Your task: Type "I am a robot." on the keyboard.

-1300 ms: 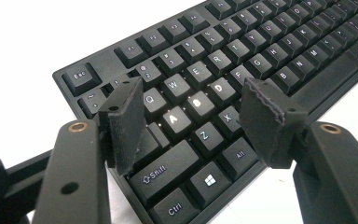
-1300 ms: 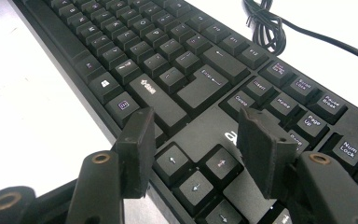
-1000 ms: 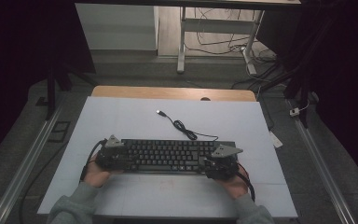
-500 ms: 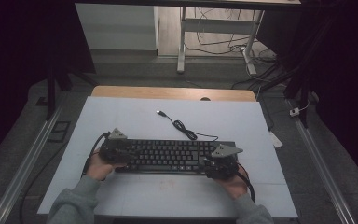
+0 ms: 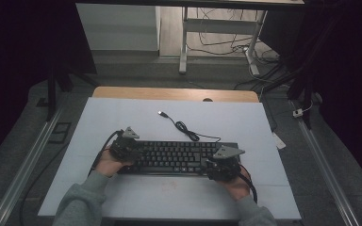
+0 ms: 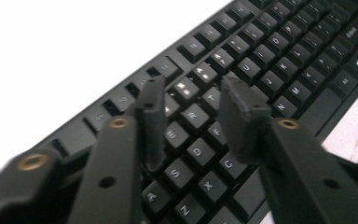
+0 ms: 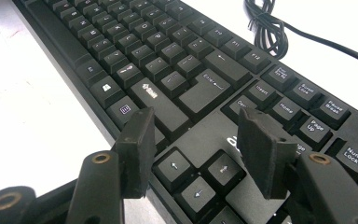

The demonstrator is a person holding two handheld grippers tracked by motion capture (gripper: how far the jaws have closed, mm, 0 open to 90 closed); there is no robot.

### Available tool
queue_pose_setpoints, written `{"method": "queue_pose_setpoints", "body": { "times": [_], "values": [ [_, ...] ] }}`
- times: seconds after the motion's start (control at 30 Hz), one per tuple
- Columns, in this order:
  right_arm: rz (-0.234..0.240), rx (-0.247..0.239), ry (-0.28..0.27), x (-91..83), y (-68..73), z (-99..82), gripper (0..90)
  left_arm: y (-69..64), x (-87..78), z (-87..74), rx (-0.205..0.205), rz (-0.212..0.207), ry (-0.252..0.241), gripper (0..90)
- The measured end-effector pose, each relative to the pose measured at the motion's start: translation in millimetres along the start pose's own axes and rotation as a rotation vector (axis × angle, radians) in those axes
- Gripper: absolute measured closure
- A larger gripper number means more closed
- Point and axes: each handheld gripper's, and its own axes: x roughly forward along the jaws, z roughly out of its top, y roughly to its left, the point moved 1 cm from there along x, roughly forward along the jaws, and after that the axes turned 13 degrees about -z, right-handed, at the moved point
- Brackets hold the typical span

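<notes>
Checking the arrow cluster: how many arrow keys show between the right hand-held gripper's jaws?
3: left-arrow key, up-arrow key and down-arrow key on the black plastic keyboard. A fourth may hide behind the jaw.

Keyboard [image 5: 176, 157] on table [image 5: 122, 117] (cable [image 5: 186, 129] behind).

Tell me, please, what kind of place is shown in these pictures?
Probably a lab or recording workshop, not a home: a black wired computer keyboard lies alone on a white sheet-covered wooden table, with metal floor rails beside it and loose cables on the floor behind.
</notes>
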Motion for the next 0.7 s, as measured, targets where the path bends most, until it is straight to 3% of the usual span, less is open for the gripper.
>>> {"method": "queue_pose_setpoints", "body": {
  "times": [0.07, 0.1, 0.17, 0.23, 0.7],
  "values": [
    [-0.002, -0.001, 0.003, 0.0, 0.3, 0.0, 47.0, -0.5, 4.2, 0.9, 0.006, -0.004, 0.008, 69.5],
    [-0.002, -0.002, 0.003, 0.0, 0.6, 0.0, 47.0, -0.4, 6.2, 1.0, 0.01, -0.005, 0.012, 78.6],
    [-0.002, -0.004, 0.002, 0.0, 0.2, -0.2, 47.0, 0.2, 9.6, 0.7, 0.016, -0.009, 0.027, 86.9],
    [-0.001, 0.003, 0.001, -0.2, -0.1, -0.6, 47.0, 1.0, 12.4, 0.0, 0.015, -0.014, 0.04, 89.1],
    [-0.009, 0.002, 0.005, -1.4, -0.7, -1.7, 47.0, 1.4, 22.6, -1.0, 0.022, 0.003, 0.061, 89.2]
  ]
}}
